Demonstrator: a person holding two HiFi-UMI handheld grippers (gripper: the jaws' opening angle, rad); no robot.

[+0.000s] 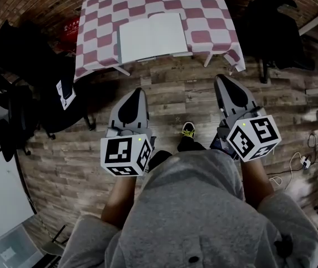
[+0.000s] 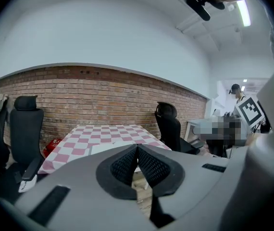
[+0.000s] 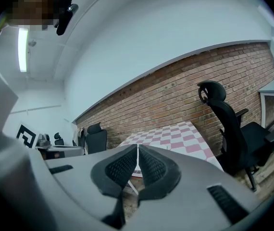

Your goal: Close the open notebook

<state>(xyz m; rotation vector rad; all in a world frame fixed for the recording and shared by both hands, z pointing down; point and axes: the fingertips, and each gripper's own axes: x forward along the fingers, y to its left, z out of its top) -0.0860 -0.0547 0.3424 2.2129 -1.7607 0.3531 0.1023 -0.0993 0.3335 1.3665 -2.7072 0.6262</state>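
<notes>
Fingers (image 2: pixel 152 167) on my left gripper (image 1: pixel 137 91) are pressed together on nothing, and my right gripper (image 1: pixel 222 79) is closed and empty too, both over the wooden floor (image 1: pixel 173 96) short of the checkered surface (image 1: pixel 206 15). Ahead on that surface the notebook (image 1: pixel 153 37) lies open near the front edge, its pages seemingly blank.

Left hand-held gripper (image 1: pixel 138 92), right hand-held gripper (image 1: pixel 220 79): closed, empty.

In the left gripper view the fingers (image 2: pixel 122 167) cover most of the notebook (image 2: pixel 102 148); only a pale strip shows. In the head view the top edge cuts off the far end of the counter (image 1: pixel 203 15), and the red thing (image 1: pixel 70 29) beside it is too dark to tell.
</notes>
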